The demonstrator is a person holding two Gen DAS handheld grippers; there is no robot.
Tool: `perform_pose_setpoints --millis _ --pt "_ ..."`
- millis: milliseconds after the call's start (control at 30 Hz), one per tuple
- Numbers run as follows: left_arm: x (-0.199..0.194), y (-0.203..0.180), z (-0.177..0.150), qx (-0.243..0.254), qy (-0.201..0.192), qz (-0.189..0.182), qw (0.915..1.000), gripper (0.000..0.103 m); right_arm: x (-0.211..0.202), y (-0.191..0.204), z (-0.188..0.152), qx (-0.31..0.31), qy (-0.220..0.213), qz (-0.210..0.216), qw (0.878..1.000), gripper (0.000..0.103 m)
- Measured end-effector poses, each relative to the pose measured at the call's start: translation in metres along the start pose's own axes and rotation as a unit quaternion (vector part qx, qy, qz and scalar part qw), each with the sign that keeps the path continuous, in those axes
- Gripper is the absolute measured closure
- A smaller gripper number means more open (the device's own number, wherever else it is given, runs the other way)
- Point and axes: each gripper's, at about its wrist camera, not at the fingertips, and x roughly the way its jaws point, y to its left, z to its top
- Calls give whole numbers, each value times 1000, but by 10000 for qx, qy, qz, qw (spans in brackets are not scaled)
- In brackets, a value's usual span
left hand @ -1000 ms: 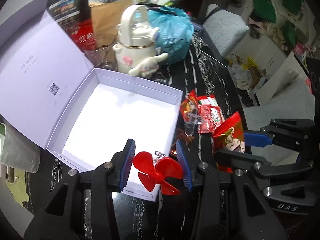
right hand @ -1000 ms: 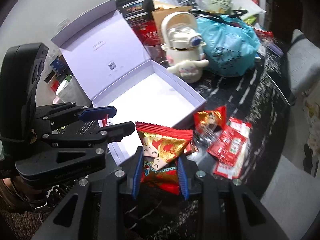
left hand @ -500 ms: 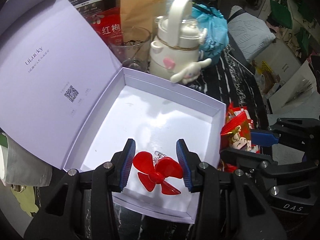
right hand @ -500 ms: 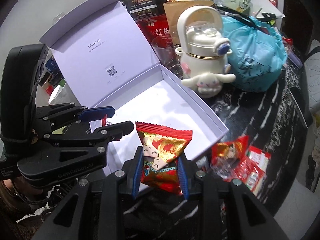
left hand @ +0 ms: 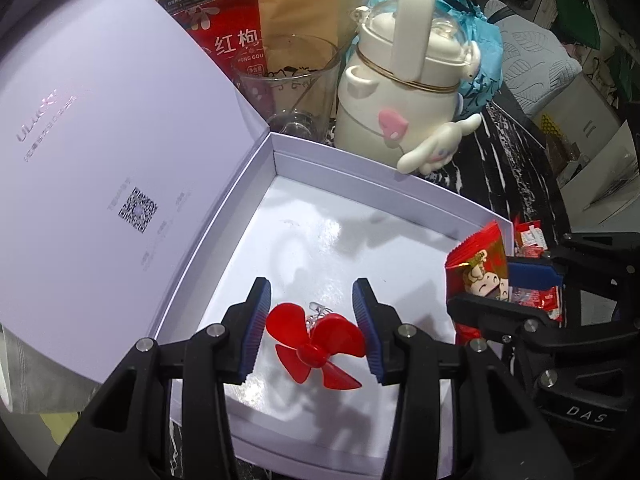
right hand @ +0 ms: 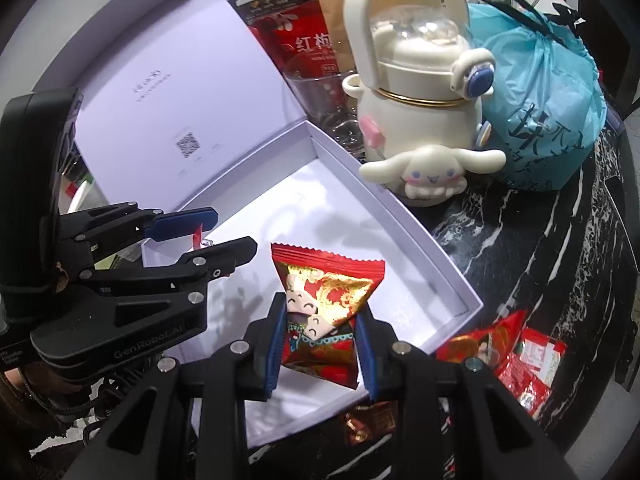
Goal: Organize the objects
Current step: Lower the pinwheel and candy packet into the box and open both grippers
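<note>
My left gripper [left hand: 312, 312] is shut on a red plastic propeller [left hand: 316, 344] and hangs over the near part of the open lavender gift box [left hand: 280, 160]. My right gripper [right hand: 320, 328] is shut on a red and gold snack packet [right hand: 326, 300], held above the box's near right corner [right hand: 460, 300]. In the left wrist view the right gripper [left hand: 520, 280] and its packet [left hand: 478, 272] show at the right edge of the box. In the right wrist view the left gripper [right hand: 216, 232] shows at the left. The box floor is white and bare.
The raised box lid [left hand: 100, 140] stands to the left. Behind the box are a cream cartoon bottle [right hand: 420, 120], a glass cup [left hand: 292, 92], a blue plastic bag [right hand: 540, 112] and snack bags [right hand: 304, 40]. Loose red packets [right hand: 508, 348] lie on the black marble table [right hand: 560, 260] right of the box.
Both grippers moved forward and down over the open box with their objects still held. The box and the bottle now look much closer and larger.
</note>
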Motion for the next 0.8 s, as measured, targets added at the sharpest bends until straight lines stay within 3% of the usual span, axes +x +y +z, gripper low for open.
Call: perform_pose_setpoints --millis 600,700,800 --pt "26 6 14 -46 70 312 9995 62 39 -11 10 -17 251 -110 9996 71" --pt "29 8 16 -189 249 483 9983 61 40 -10 12 6 244 -89 9997 71" --pt "27 14 16 -396 282 400 9980 61 38 -10 12 6 239 -156 9996 67"
